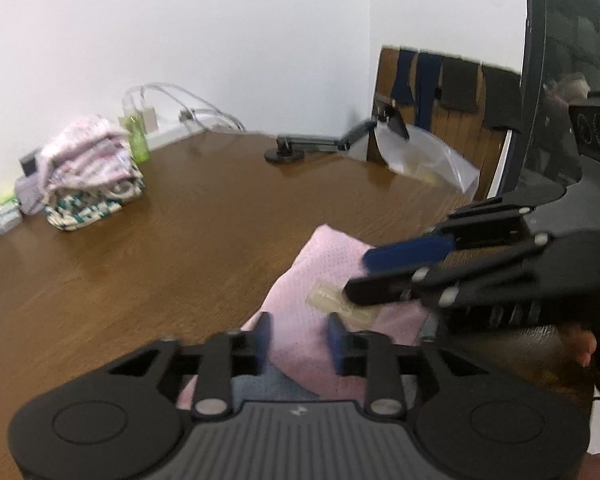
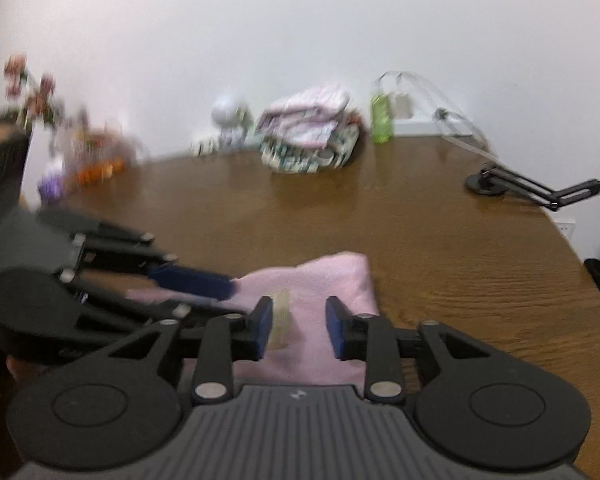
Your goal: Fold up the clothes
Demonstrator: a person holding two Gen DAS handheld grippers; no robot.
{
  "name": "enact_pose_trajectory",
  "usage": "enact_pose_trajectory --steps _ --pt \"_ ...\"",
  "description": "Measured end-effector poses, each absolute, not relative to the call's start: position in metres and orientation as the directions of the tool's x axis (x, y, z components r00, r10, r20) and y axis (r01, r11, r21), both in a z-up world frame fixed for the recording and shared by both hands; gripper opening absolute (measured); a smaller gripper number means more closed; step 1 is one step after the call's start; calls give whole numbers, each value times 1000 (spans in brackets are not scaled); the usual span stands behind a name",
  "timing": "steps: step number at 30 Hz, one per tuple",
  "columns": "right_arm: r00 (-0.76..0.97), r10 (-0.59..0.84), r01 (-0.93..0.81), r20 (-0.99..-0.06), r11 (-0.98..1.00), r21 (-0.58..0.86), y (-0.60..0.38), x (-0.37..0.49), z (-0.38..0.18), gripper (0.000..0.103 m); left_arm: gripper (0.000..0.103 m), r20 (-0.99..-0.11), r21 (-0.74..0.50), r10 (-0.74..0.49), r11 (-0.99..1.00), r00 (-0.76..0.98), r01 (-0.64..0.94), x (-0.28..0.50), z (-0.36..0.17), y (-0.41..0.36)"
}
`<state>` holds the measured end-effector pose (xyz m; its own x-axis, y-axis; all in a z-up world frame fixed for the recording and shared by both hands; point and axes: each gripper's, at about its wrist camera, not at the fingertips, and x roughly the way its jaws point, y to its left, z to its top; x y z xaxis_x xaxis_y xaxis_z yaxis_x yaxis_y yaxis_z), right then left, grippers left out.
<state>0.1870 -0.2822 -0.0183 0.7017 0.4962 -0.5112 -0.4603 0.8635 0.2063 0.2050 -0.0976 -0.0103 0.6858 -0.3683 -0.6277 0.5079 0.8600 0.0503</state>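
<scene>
A folded pink garment (image 1: 324, 256) (image 2: 332, 276) lies on the brown wooden table (image 1: 172, 232) (image 2: 440, 232) near its front edge, with a pale label (image 1: 340, 306) (image 2: 280, 320) on top. My left gripper (image 1: 300, 340) (image 2: 228, 298) hovers over the garment's near part. Its blue pads stand apart and the cloth lies loose between and under them. My right gripper (image 2: 299, 330) (image 1: 358, 276) comes in from the right over the label, its jaws also apart, not pinching the cloth. A person's hand (image 1: 584, 350) holds it.
A stack of folded clothes (image 1: 88, 168) (image 2: 308, 132) sits at the table's far edge beside a green bottle (image 1: 138, 136) (image 2: 381, 120). A black desk-arm stand (image 1: 286, 154) (image 2: 488, 184) is at the far right. Flowers and small items (image 2: 60, 140) crowd the far left.
</scene>
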Motion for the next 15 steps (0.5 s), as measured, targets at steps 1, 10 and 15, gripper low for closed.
enact_pose_trajectory --steps 1,10,15 --pt "717 488 -437 -498 871 225 -290 184 -14 47 43 -615 52 -363 867 700 495 199 -7 -92" --pt "733 479 -250 -484 851 462 -353 182 -26 76 78 -600 44 -287 920 747 389 157 3 -49" --pt "723 496 -306 -480 854 422 -332 185 -27 77 71 -600 53 -276 923 751 381 151 4 -46"
